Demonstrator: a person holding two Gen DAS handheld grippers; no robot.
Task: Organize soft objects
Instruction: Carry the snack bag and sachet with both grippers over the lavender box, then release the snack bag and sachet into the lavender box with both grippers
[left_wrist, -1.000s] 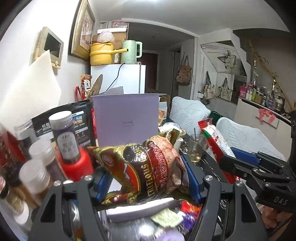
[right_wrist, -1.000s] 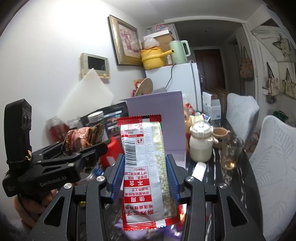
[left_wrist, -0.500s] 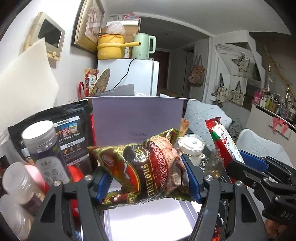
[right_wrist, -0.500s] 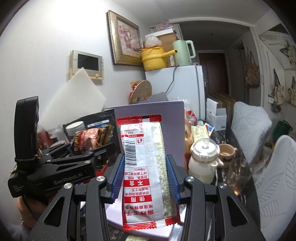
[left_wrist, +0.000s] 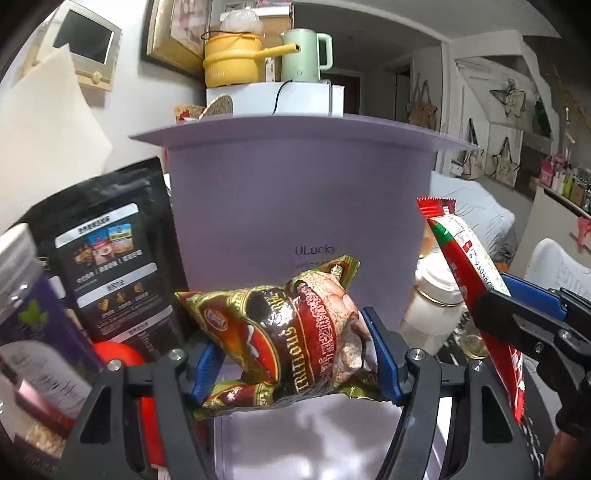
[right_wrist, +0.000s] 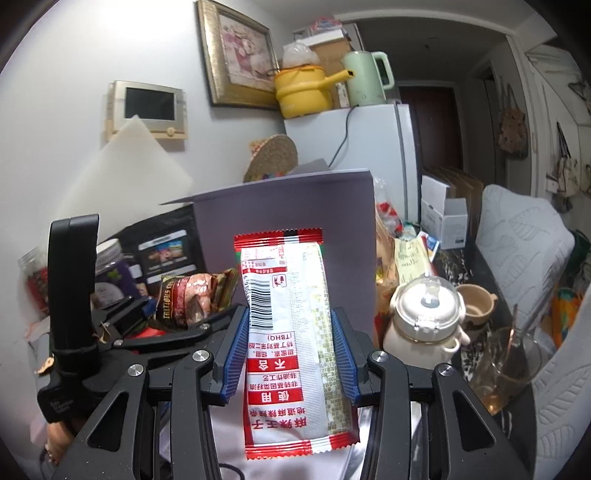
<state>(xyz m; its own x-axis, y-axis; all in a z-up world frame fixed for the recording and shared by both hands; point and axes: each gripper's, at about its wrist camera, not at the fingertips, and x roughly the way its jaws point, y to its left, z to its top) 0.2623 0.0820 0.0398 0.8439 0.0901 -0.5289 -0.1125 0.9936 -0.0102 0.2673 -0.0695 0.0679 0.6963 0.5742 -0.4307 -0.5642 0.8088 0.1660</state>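
So you are midway: your left tool (left_wrist: 295, 354) is clamped on the brown snack bag (left_wrist: 291, 332), your right tool (right_wrist: 290, 354) on the red-and-white packet (right_wrist: 291, 343), both over the open lilac box (left_wrist: 295, 206); dropping them in remains.

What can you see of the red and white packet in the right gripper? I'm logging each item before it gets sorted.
The red and white packet is a flat, sealed, glossy plastic sachet with red crimped ends, a barcode, and red printed bands whose text reads upside down. It stands roughly upright, leaning slightly, clamped at its two long edges by the blue pads of the right gripper. It is held in front of the open purple box. In the left wrist view its other face shows red with green.
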